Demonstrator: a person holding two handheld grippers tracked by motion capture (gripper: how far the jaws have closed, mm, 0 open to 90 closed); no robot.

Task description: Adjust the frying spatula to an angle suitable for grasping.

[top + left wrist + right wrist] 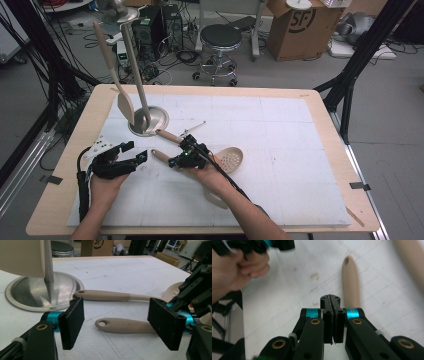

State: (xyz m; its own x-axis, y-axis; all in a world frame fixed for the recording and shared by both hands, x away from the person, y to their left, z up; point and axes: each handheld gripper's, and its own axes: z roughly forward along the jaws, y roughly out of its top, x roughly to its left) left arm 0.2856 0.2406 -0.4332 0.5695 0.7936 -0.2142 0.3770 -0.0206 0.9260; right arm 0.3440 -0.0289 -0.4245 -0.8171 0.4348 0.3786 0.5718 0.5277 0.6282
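High view: two beige utensils already stand in a round metal holder (149,121), while a slotted spoon (227,159) and a second utensil (161,156) lie on the white table (300,165), not yet lifted. The right gripper (176,162) rests beside that second handle, jaws pressed together on nothing (no grip). The left gripper (137,151) hovers nearby, jaws wide apart.

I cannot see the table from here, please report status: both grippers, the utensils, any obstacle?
Left gripper open, empty. Right gripper shut on nothing, beside near beige utensil handle. Second utensil, a slotted spoon, lies behind. Metal stand close by.
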